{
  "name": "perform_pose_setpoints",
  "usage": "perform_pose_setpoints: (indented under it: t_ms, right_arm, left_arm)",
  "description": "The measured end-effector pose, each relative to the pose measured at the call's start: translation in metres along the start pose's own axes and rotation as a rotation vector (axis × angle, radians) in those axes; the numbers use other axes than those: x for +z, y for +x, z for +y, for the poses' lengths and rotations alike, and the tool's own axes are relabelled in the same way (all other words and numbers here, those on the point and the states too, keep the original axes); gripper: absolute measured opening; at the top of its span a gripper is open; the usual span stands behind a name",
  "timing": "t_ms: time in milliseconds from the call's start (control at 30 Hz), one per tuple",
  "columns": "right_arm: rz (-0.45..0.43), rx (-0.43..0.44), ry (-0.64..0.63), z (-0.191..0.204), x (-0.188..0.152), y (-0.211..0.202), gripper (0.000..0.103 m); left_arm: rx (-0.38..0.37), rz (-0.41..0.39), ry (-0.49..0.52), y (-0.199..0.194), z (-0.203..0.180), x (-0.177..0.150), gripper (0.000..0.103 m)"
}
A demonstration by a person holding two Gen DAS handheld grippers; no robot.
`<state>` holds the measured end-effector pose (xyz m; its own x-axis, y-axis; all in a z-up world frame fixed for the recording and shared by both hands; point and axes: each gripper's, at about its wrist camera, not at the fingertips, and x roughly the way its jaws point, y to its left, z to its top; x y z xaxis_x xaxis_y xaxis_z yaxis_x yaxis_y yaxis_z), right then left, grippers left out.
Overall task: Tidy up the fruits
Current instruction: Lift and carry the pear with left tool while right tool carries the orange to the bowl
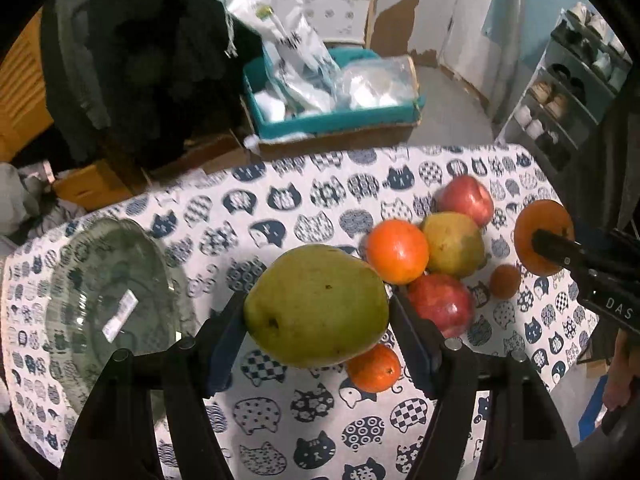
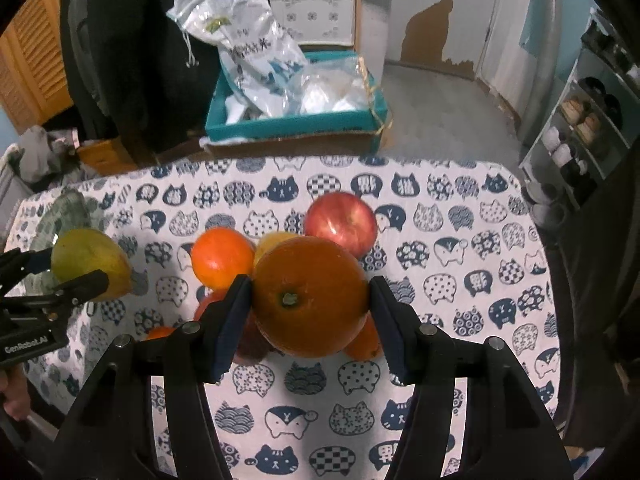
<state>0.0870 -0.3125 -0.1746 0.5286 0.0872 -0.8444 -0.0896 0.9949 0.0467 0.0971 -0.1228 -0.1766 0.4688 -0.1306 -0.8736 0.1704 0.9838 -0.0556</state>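
We hold a green mango (image 1: 316, 304) in the left gripper (image 1: 318, 322) and an orange (image 2: 310, 296) in the right gripper (image 2: 310, 316), both clamped above the fruit pile (image 1: 432, 256); next, carry to the glass plate (image 1: 96, 280).

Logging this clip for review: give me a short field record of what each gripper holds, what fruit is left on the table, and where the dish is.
left gripper: shut on green pear, lifted off the cloth
right gripper: shut on large orange, lifted
fruit on table: two red apples, a yellow-green pear, oranges, clustered
glass dish: empty, left end of the table
tablecloth: cat print
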Motion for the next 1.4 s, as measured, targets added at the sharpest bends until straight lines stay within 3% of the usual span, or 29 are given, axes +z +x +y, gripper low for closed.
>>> perform_pose_setpoints:
  t_ms: [467,833,1400]
  right_arm:
    - [-0.126,0.014,-0.003,0.012,0.020,-0.051,0.060]
    - [-0.212,0.062,-0.050,0.045,0.036,-0.087,0.060]
    - [-0.228,0.141,-0.135,0.119,0.057,-0.089,0.060]
  left_arm:
    - [0.021,-0.136,-0.015,-0.064,0.024,0.007,0.072]
    - [0.042,-0.210,-0.029,-0.100,0.047,0.003,0.072]
    - [0.092,-0.260,-0.122,-0.128,0.106,-0.007,0.072]
